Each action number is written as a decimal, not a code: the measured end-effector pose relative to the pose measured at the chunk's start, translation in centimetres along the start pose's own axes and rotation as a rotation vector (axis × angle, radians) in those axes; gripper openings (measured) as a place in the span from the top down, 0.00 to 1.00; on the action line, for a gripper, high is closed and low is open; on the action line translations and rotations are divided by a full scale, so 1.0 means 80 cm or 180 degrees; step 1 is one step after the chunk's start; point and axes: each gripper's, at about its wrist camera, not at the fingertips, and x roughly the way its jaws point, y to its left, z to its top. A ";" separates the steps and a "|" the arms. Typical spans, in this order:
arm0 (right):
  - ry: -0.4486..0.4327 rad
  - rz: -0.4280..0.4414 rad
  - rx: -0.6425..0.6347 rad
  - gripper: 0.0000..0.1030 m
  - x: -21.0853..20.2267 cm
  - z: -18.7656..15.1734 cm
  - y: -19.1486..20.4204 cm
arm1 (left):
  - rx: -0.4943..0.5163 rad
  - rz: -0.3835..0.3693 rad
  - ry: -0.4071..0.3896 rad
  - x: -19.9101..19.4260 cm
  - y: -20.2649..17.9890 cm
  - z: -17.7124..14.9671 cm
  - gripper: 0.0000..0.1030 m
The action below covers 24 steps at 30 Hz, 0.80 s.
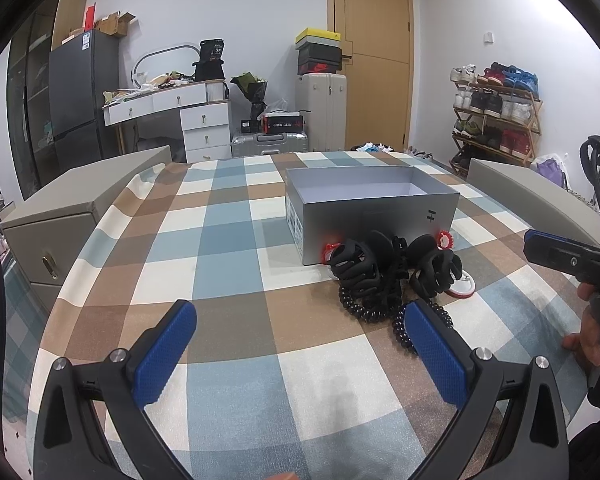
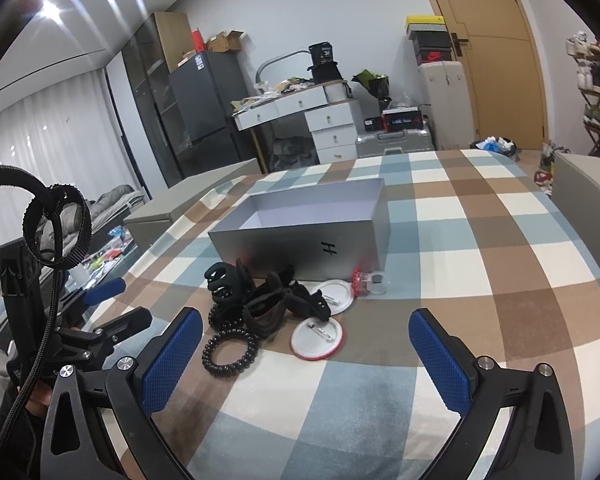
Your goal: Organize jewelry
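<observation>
Both grippers hover low over the checked cloth [image 2: 480, 240], nothing in either one. The right gripper [image 2: 306, 354] has its blue pads spread wide, and dead ahead of it, just past the fingertips, lies the pile: a coil tie [image 2: 230, 354] nearest its left pad, a white badge [image 2: 318, 338] face down with its pin showing, a second badge [image 2: 334, 290] beyond that, then black claw clips [image 2: 224, 280] tangled together, and a small red-capped bottle [image 2: 366, 282] off to the forward right. The left gripper [image 1: 300, 344] is just as wide apart, with the clips [image 1: 356, 268] ahead and to its right, and a coil tie [image 1: 404, 330] sitting partly behind its right pad. Everything is heaped tight against the near wall of the open grey box [image 2: 300, 240], which looks like the place it all goes, so each trip should be short: up, over the wall, drop. The box looks empty as far as I can see in, so there is plenty of room. The trouble is the tangle: clips and ties overlap, so one pull may drag a neighbour. The flat badges will be hard to pinch off the soft cloth. There is bare cloth left and right of the pile for moving, and the table edge is close behind both grippers.
</observation>
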 end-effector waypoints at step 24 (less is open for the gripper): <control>0.0164 -0.0105 0.0117 0.00 0.007 0.016 -0.005 | -0.0122 -0.0035 0.0039 0.007 0.003 0.007 0.01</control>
